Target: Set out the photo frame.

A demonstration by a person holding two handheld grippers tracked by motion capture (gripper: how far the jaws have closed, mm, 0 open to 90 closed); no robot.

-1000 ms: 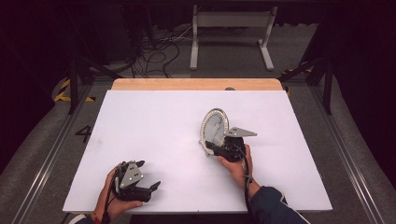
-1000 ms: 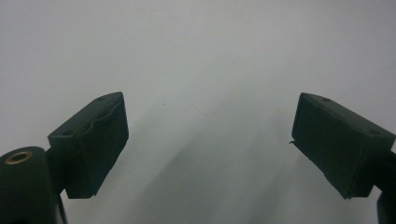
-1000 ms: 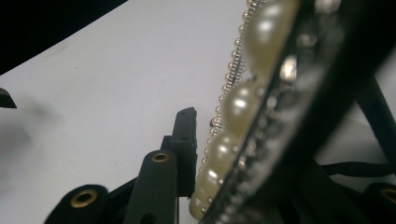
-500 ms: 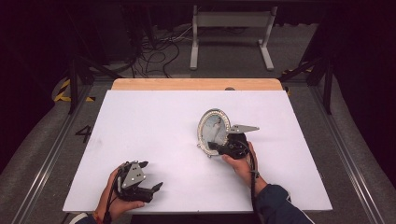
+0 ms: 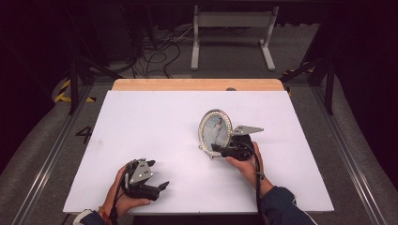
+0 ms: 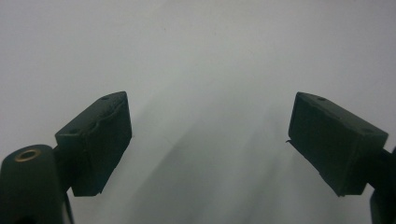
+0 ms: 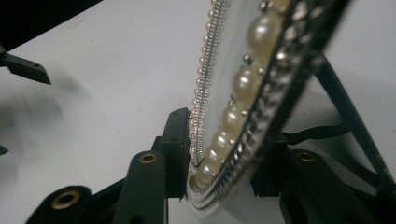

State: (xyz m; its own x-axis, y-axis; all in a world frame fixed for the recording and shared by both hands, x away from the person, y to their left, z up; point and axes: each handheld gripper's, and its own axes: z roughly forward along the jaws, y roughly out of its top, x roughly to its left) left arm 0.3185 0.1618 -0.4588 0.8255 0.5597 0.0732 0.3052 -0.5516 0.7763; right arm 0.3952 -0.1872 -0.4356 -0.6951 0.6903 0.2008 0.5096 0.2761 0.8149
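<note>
Frame: oval picture frame [image 5: 215,132] with a rim of pearl beads and small silver studs, standing on edge on the white table top [image 5: 141,122], right of centre, face turned toward the person's side.
Frame contents: a pale photograph behind glass; its subject is too small to make out.
Frame detail: in the right gripper view the pearl rim [image 7: 243,121] rises steeply from between the two black jaws, with a thin bead chain along its inner edge.
Right gripper: right gripper [image 5: 224,150] sits at the lower right edge of the frame; its jaws flank the rim, one on each side. The jaws have just been opening, with the rim between them. The left jaw sits right at the bead chain, the right jaw is hidden behind the rim; whether the pads press cannot be told.
Left gripper: left gripper [image 5: 157,187] lies low at the near left of the table, well apart from the frame; jaws spread wide with nothing but bare table between them.
Surroundings: wooden board edge [image 5: 197,84] along the far side of the table; cables [image 5: 164,47] and a grey metal stand [image 5: 232,33] on the floor beyond.
Obstructions: nothing lies between the two grippers on the table.
Change since earlier: the frame has gone from leaning toward the table's left to nearly upright, and its face shows more squarely. The left gripper has stayed in its place.
</note>
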